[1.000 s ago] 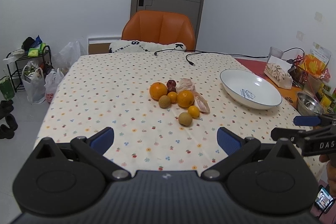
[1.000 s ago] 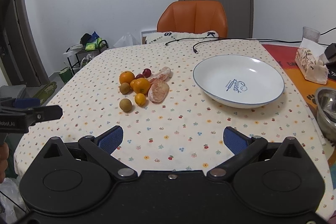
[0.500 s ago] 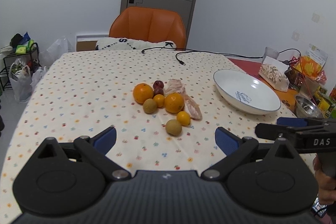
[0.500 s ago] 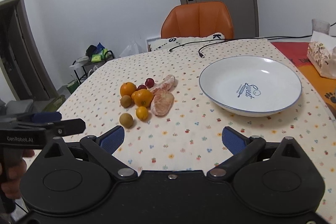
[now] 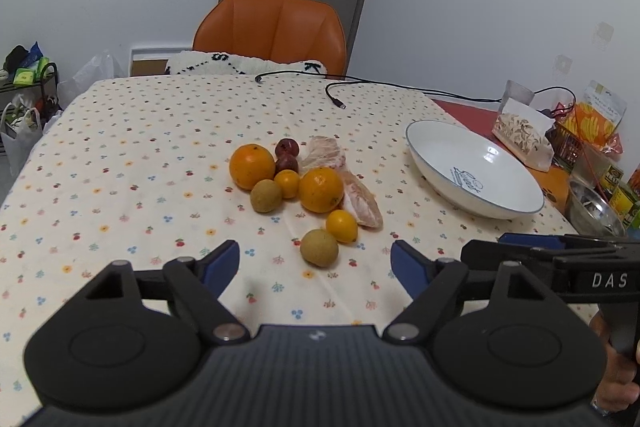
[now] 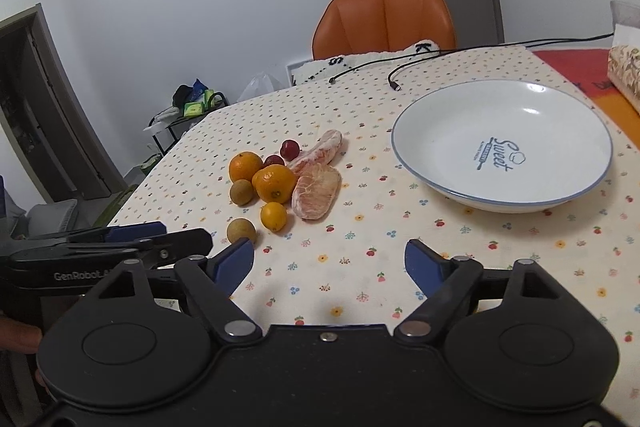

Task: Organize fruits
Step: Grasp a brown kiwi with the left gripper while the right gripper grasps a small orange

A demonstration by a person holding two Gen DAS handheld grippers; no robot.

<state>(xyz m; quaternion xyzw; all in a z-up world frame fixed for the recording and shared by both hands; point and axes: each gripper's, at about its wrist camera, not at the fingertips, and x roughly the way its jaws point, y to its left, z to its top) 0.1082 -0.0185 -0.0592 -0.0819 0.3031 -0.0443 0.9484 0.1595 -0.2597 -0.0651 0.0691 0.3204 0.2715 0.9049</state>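
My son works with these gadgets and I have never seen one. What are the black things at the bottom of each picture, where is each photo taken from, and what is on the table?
There is no robot here. A person holds a hand-held two-finger gripper in each hand, and each gripper carries a wide-angle camera looking along its fingers.

One picture is from the left gripper, the other from the right gripper. The black shapes with blue tips are their own fingers. Both are open and hold nothing. Each gripper also shows from the side at the edge of the other's picture.

On the flowered tablecloth lies a cluster of fruit: two oranges, smaller orange fruits, two brownish round ones, two dark red ones and peeled citrus pieces. Beside it stands an empty white bowl, probably where the fruit goes. An orange chair stands behind the table.
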